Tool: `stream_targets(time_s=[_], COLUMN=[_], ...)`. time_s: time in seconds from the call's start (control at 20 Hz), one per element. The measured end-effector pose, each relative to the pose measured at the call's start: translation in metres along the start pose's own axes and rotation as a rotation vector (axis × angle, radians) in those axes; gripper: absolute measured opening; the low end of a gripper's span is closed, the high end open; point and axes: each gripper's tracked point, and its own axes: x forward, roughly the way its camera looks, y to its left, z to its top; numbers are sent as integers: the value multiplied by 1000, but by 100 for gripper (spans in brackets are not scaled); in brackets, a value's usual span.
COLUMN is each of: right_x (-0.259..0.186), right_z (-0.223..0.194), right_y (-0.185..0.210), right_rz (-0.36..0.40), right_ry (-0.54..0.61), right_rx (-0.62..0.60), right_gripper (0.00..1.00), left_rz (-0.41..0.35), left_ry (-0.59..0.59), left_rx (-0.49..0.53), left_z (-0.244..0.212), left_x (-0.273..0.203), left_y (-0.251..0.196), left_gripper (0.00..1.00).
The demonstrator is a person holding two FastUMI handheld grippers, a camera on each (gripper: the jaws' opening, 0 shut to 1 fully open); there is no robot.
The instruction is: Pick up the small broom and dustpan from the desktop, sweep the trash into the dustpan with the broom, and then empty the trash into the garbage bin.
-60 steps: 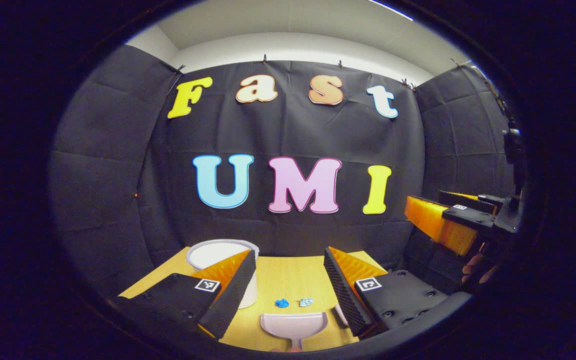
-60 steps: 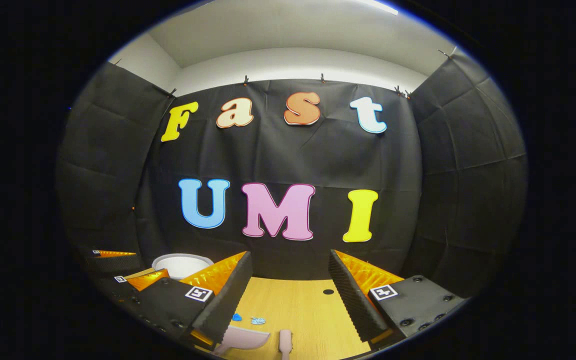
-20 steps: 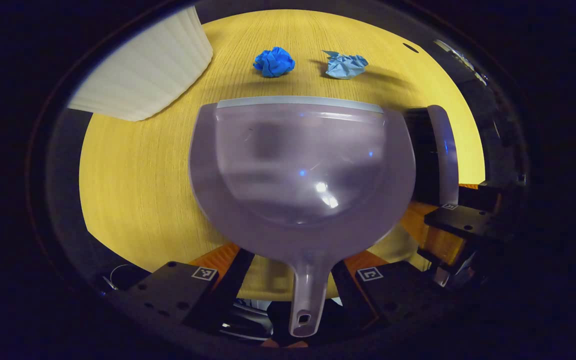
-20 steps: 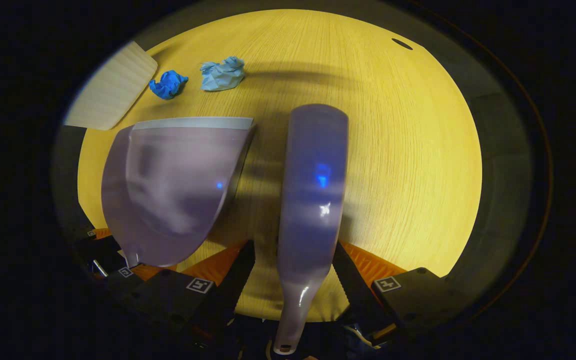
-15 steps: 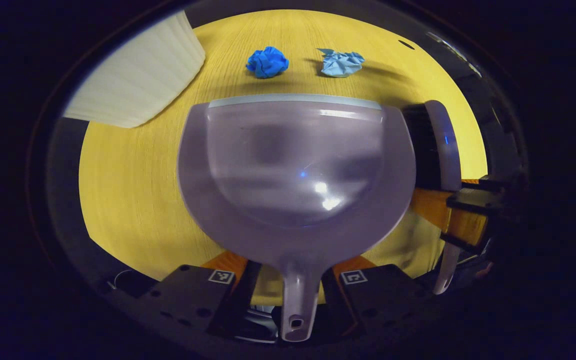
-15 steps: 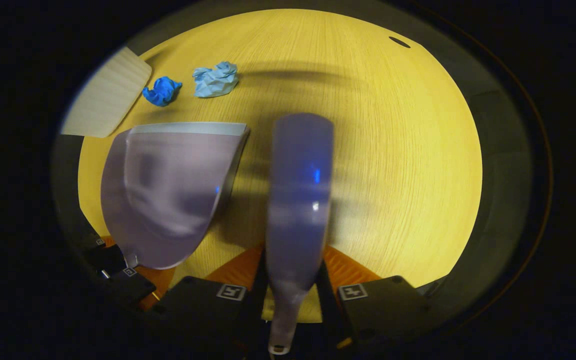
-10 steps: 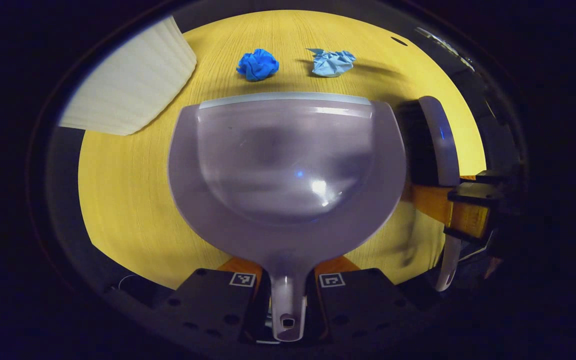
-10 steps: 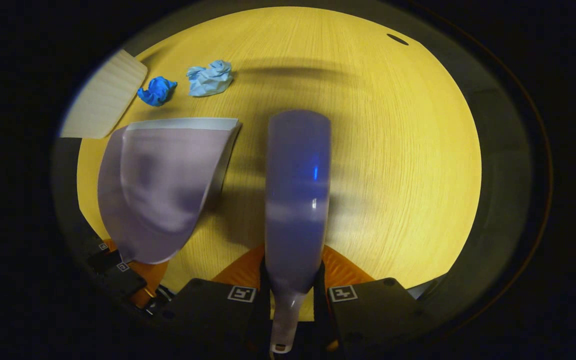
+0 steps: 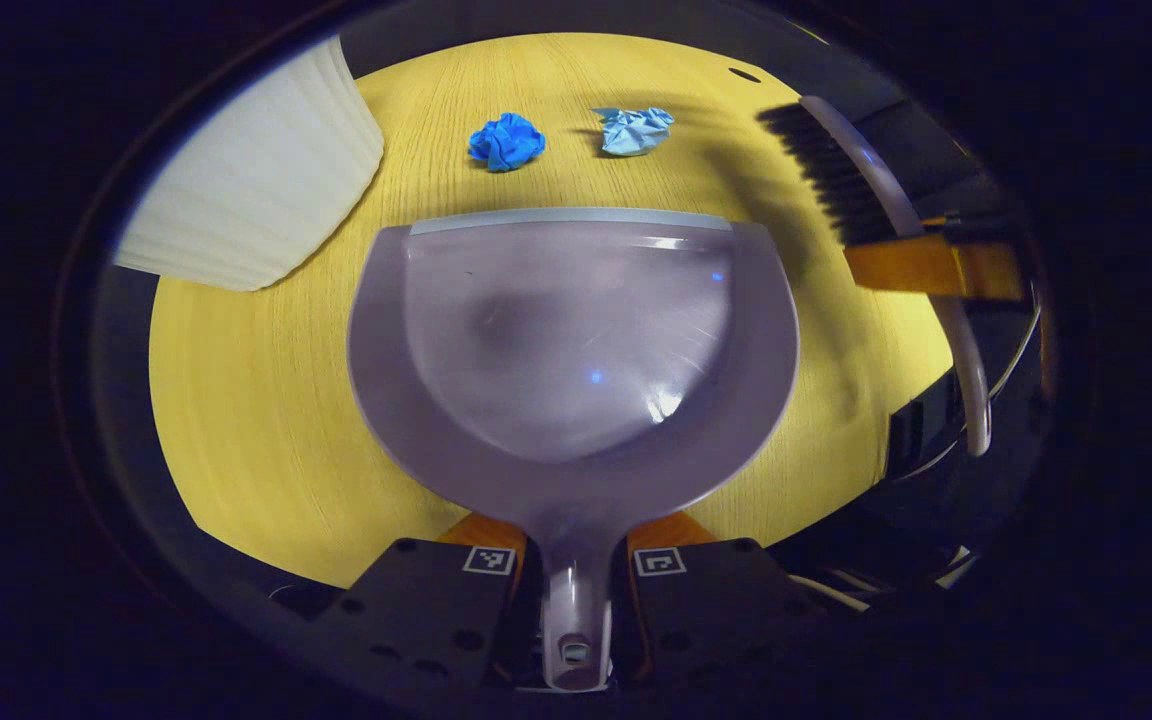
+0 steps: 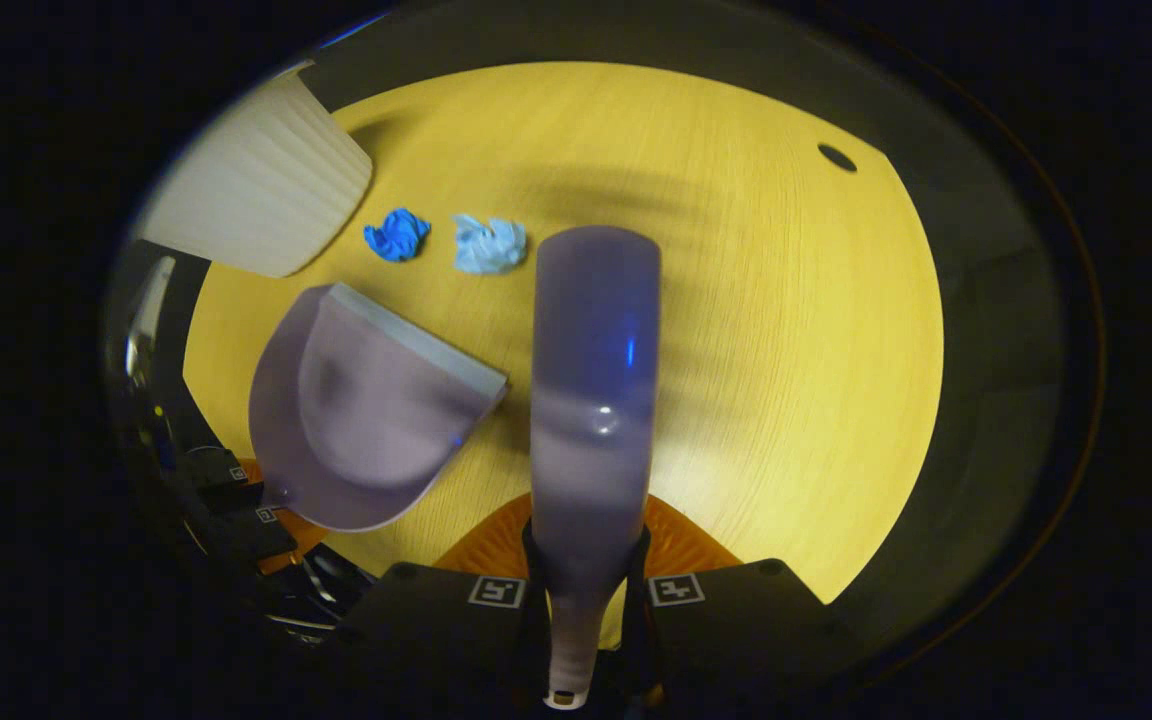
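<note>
In the left gripper view, the left gripper (image 9: 576, 590) is clenched on the handle of the dustpan (image 9: 576, 350), with a finger pressing on each side of the handle. The dustpan is a pale translucent scoop with a flat front lip, held over the wooden desktop (image 9: 256, 400) with its open edge pointing away from the camera. Whether the lip touches the desktop cannot be told.

Beyond the lip lie two crumpled paper scraps, well apart from the dustpan: a dark blue scrap (image 9: 506, 141) on the left and a light blue scrap (image 9: 634, 130) on the right, near each other but not touching. The white ribbed garbage bin (image 9: 256, 200) stands at the upper left, on the desktop.

At the upper right of this view the broom (image 9: 836, 170) shows side on, with dark bristles facing the desktop. The right gripper (image 9: 936, 268) holds it by the handle.

In the right gripper view, the right gripper (image 10: 586, 595) is clenched on the broom (image 10: 594, 380) at the narrow neck of its handle, both fingers pressing on it. The broom's smooth back faces the camera and its head points away. The dustpan (image 10: 366, 430) sits to the left, just beside the broom. Both scraps, dark blue (image 10: 397, 235) and light blue (image 10: 489, 245), lie beyond the dustpan, the light one just beside the broom's head. The bin (image 10: 266, 200) stands at the upper left.
</note>
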Motion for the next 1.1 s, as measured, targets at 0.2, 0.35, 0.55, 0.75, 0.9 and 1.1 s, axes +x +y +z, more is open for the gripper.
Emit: stream_targets(time_s=[0.2,0.35,0.55,0.75,0.9,1.1], right_x=[10,27,47,63,79,79], right_z=[73,116,151,168,154,121], right_y=[-28,-27,-10,7,27,58], right_rz=[-93,-109,-98,-125,-102,7], right_ry=[-64,-75,-45,-11,49,116], right_rx=[-260,-369,-428,-560,-696,-866], right_gripper=[30,30,30,30,29,29], left_rz=[55,64,74,78,76,83], left_ry=[7,6,7,12,30,39], left_rx=[47,72,129,188,206,246], left_z=[-10,-15,-16,-9,-12,-16], left_x=[-2,-2,-1,-1,0,1], left_y=[26,36,44,56,60,63], left_gripper=[27,27,27,29,27,27])
